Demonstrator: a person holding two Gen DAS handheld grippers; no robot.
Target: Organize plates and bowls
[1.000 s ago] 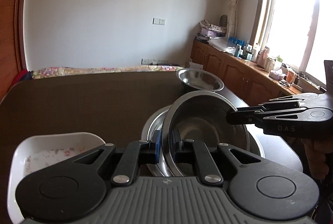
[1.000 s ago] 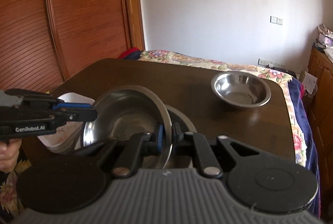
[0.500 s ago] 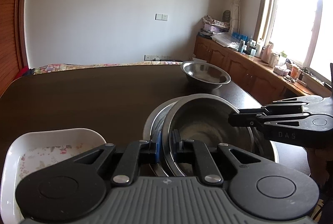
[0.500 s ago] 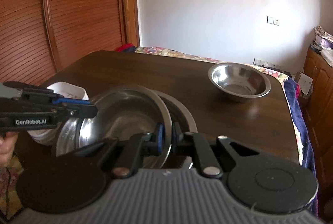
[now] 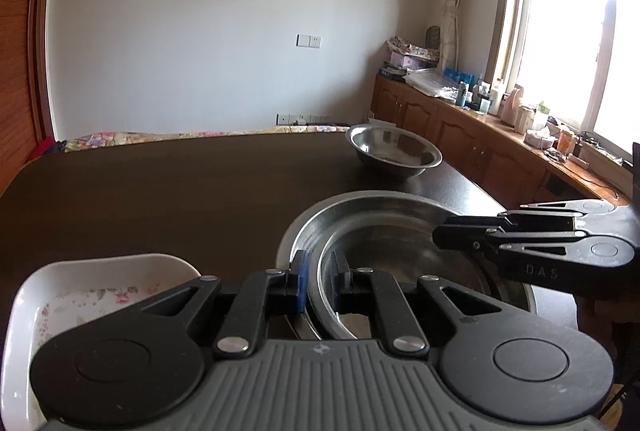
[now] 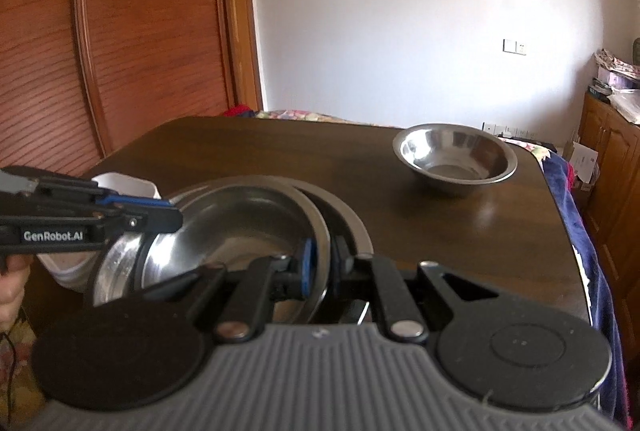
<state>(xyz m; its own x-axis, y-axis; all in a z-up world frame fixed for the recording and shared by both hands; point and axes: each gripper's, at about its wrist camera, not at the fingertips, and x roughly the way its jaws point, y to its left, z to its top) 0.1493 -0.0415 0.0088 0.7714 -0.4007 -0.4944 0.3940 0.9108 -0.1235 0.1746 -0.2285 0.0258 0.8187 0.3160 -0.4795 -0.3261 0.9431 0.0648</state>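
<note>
The dark wooden table [image 5: 160,199] fills the lower half of both views, its far edge meeting a flowered bed cover by the white wall. Wooden cabinets [image 5: 460,135] cluttered with bottles run under the bright window on one side; a slatted wooden door [image 6: 120,51] stands on the other.

Near the front edge of the table lies a wide steel plate [image 5: 360,207]. Over it, a steel bowl [image 6: 240,227] is held by both tools; one side sits low in the plate, though whether it rests on it I cannot tell. The bowl is tilted, its right rim higher than its left in the right wrist view.

The left tool [image 5: 320,281] is clenched on the bowl's near-left rim, blue pad outside and the other pad inside. The right tool [image 6: 322,267] is clenched on the opposite rim in the same way. Each tool shows in the other's camera: the right one [image 5: 440,235] reaching in from the side over the bowl, the left one [image 6: 176,219] likewise, with part of a hand [image 6: 12,287] behind it.

A second steel bowl [image 6: 454,159] sits upright and alone toward the far right corner of the table, well apart from the plate.

A white dish [image 5: 100,291] with a flower pattern inside stands just beside the plate on the left, partly hidden by the left tool's body.
</note>
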